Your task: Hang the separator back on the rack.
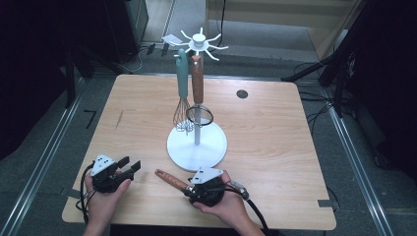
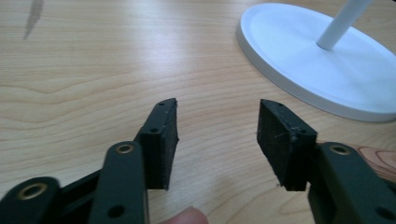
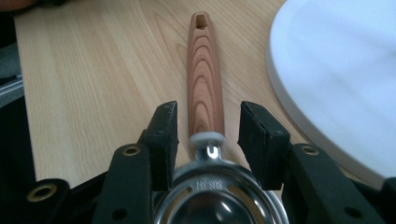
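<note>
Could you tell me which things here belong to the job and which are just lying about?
In the job:
wooden-handled utensil on the table, between the open right tongs
white stand

Lying about:
hung whisk
hung strainer
left tongs, open

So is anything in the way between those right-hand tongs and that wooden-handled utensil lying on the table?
Nothing visible. The right tongs are open and already straddle the wooden-handled utensil near where its handle meets the metal part. The white stand base lies off to one side, apart from the handle.

You are probably working in a lab: dark curtains, tripod legs (image 1: 314, 71) and cables (image 1: 319, 105) are surrounding your table (image 1: 275, 147).
</note>
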Demonstrator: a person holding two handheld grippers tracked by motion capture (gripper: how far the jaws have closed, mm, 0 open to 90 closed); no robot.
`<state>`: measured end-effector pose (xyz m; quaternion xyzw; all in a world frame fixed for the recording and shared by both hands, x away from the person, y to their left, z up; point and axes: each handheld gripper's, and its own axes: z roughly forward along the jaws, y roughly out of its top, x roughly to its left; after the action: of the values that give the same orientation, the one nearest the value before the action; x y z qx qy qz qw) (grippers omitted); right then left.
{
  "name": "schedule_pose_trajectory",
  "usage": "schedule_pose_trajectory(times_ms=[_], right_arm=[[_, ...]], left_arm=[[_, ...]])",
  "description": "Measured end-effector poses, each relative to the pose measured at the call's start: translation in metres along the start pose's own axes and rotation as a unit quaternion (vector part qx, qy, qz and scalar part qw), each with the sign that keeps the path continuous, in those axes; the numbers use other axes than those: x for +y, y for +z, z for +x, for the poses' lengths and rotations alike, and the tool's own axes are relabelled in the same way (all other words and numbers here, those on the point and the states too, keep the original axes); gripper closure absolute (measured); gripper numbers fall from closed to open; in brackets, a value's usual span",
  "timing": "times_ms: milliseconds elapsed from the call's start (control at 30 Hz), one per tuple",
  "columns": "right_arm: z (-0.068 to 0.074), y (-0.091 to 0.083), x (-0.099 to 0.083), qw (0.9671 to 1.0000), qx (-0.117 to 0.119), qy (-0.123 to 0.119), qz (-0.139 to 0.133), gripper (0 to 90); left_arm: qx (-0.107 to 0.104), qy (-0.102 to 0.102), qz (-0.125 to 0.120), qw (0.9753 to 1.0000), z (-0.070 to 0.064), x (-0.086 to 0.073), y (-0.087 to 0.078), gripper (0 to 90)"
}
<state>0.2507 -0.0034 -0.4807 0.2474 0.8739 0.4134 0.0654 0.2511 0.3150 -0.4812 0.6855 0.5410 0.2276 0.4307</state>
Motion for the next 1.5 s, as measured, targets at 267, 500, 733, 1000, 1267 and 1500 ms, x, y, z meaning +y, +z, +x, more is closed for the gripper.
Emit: schedule_pose_trajectory(times_ms=[267, 500, 733, 1000, 1267, 1500], right_arm=[[0.002, 0.015, 0.002, 0.9991, -0.009, -0.016, 0.04, 70.3], [-0.003, 0.001, -0.007, 0.9986, -0.008, -0.029, 0.043, 71.5], [-0.019, -0.021, -0.026, 0.9993, -0.003, -0.008, 0.035, 72.1], [-0.033, -0.046, -0.047, 0.9993, -0.012, -0.008, 0.035, 72.0], [-0.052, -0.071, -0.068, 0.9991, -0.021, 0.001, 0.037, 71.9], [-0.053, -0.077, -0.067, 0.9984, -0.017, -0.008, 0.054, 65.4]], left_arm=[[0.008, -0.01, -0.003, 0.9999, 0.003, 0.0, 0.0, 43.8], [0.007, -0.008, -0.002, 0.9999, 0.003, 0.0, 0.0, 43.9], [0.008, -0.007, 0.0, 0.9999, 0.002, 0.0, 0.002, 44.1], [0.009, -0.007, 0.0, 0.9999, 0.002, -0.001, 0.002, 44.2], [0.01, -0.007, -0.001, 0.9999, 0.002, -0.001, 0.002, 44.1], [0.011, -0.007, 0.0, 0.9999, 0.002, -0.001, 0.002, 44.1]])
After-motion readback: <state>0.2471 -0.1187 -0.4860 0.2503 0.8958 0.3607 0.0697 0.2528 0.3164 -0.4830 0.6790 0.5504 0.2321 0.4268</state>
